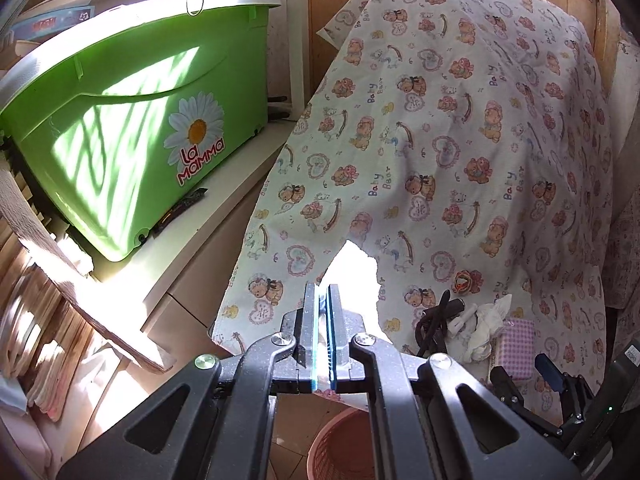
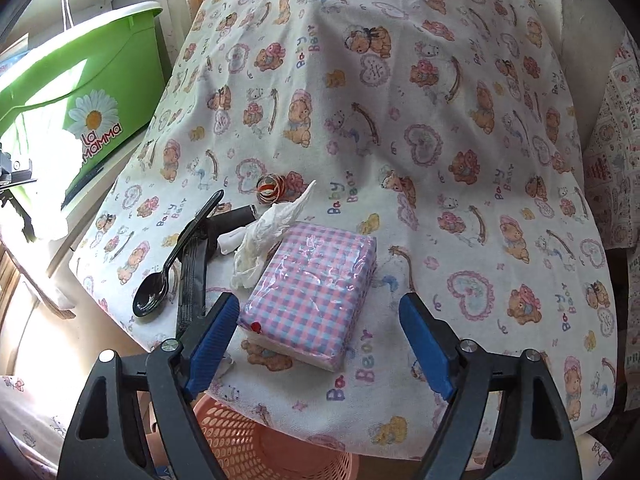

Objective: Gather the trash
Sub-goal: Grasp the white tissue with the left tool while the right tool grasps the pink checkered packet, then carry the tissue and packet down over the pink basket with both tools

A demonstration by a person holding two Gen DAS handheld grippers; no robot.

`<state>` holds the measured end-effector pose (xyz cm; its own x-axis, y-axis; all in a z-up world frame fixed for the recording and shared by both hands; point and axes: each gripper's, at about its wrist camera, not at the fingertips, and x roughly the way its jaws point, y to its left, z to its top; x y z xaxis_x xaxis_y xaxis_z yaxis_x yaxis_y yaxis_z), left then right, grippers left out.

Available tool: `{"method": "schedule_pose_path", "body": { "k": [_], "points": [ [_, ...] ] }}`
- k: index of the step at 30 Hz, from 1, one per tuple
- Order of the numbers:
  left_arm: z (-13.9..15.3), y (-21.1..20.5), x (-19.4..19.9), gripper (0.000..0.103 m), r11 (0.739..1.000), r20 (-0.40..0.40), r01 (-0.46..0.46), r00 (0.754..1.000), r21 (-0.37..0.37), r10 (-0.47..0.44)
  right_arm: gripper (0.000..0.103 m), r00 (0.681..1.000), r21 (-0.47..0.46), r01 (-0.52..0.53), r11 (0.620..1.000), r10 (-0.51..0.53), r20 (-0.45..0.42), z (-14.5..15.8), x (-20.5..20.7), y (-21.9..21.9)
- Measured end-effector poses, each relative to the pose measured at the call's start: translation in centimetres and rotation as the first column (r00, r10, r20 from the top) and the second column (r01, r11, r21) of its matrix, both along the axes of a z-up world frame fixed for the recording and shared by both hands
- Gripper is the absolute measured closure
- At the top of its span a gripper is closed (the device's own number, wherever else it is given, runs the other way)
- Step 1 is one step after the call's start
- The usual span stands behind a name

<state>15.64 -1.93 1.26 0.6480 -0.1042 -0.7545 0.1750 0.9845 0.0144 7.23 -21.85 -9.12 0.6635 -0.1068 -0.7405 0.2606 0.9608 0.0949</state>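
My left gripper (image 1: 323, 292) is shut on a white paper scrap (image 1: 354, 280) that glares in the sunlight, held above the edge of the bear-print cloth (image 1: 440, 140). Straight below it stands a pink mesh basket (image 1: 344, 444). My right gripper (image 2: 320, 312) is open and straddles a pink-and-blue checked tissue pack (image 2: 316, 292); its pads are off the pack. Just beyond the pack lies a crumpled white tissue (image 2: 260, 240). Left of that are a black plastic spoon (image 2: 160, 280), a black fork (image 2: 192, 276) and a small orange-red curl (image 2: 270, 190).
The pink basket (image 2: 248, 440) sits under the cloth's near edge. A green "La Mamma" bucket (image 1: 132, 120) stands on a white shelf at the left, with stacked papers (image 1: 36, 340) beneath it. Wooden panels (image 1: 332, 20) back the cloth-covered surface.
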Motion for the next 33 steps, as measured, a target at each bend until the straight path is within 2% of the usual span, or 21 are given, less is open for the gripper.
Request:
{"method": "schedule_pose_path", "body": {
  "k": [2, 5, 8, 11, 18, 23, 33],
  "points": [
    [0.1, -0.1, -0.3, 0.101, 1.000, 0.004, 0.008, 1.000, -0.007, -0.008, 0.049, 1.000, 0.009, 0.011, 1.000, -0.011, -0.003, 0.2, -0.2, -0.8],
    [0.4, -0.3, -0.9, 0.101, 1.000, 0.010, 0.022, 1.000, -0.022, -0.021, 0.050, 1.000, 0.076, 0.015, 0.997, -0.015, 0.002, 0.4, -0.7, -2.3],
    [0.7, -0.5, -1.5, 0.101, 0.998, 0.016, 0.037, 0.999, -0.043, -0.037, 0.050, 0.999, 0.111, 0.007, 0.994, -0.013, 0.050, 1.3, -1.6, -3.4],
    [1.0, -0.8, -2.2, 0.101, 0.997, 0.016, 0.057, 0.998, -0.057, -0.056, 0.051, 0.995, 0.090, -0.003, 0.996, -0.006, 0.097, 2.6, -2.6, -3.9],
    [1.5, -1.2, -3.8, 0.101, 0.993, 0.017, 0.091, 0.996, -0.072, -0.090, 0.051, 0.993, 0.053, 0.011, 0.999, -0.017, 0.115, 3.7, -4.1, -4.6],
    [1.8, -0.9, -5.0, 0.101, 0.991, 0.011, 0.098, 0.995, -0.086, -0.097, 0.050, 0.991, 0.017, -0.014, 1.000, 0.011, 0.136, 4.4, -5.1, -4.0],
    [1.2, -0.2, -8.4, 0.101, 0.989, -0.013, 0.114, 0.993, -0.097, -0.115, 0.050, 0.975, 0.008, -0.086, 0.996, 0.082, 0.208, 6.1, -8.1, -2.8]
  ]
}}
